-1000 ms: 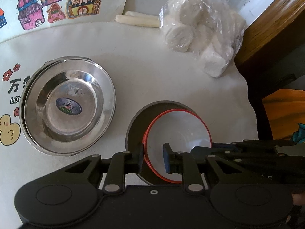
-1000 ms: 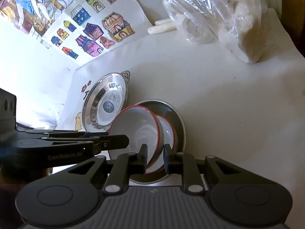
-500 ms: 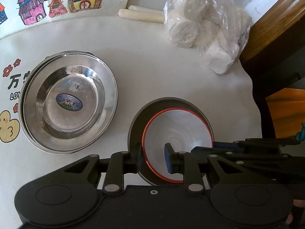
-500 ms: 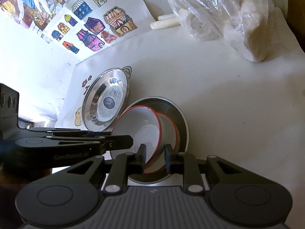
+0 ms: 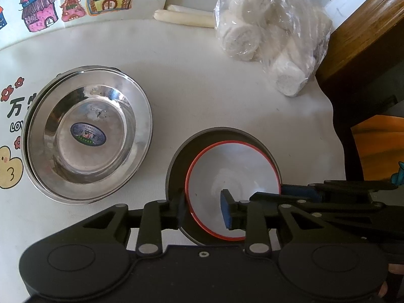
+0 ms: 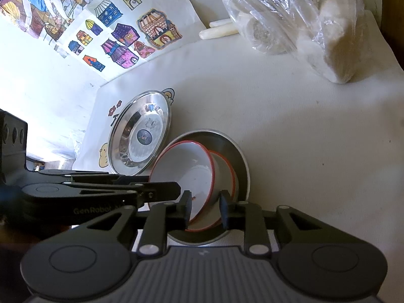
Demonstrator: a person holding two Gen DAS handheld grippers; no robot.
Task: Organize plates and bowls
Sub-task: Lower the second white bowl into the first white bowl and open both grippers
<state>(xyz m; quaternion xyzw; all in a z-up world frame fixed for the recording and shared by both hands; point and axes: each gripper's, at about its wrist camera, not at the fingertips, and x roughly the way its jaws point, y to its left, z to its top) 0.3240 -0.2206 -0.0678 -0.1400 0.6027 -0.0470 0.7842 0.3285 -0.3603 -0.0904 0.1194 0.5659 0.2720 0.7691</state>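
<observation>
A white bowl with a red rim (image 5: 231,174) is nested, tilted, in a second red-rimmed bowl (image 6: 226,169) inside a dark steel bowl (image 5: 176,161) near the table's front. My left gripper (image 5: 203,208) straddles the upper bowl's left rim with jaws apart. My right gripper (image 6: 205,208) straddles its near rim, jaws apart as well. A shiny steel plate (image 5: 88,136) with a blue sticker lies to the left, on another plate; it also shows in the right wrist view (image 6: 141,136).
A clear bag of white rolls (image 5: 267,38) lies at the back right, with two pale sticks (image 5: 184,17) beside it. A house-sticker sheet (image 5: 70,0) lies at the back left. The table edge and a wooden frame (image 5: 361,30) are at the right.
Both grippers have opened from a pinch on the white bowl's rim. The bowl has settled lower into the bowl beneath it. The view has shifted slightly.
</observation>
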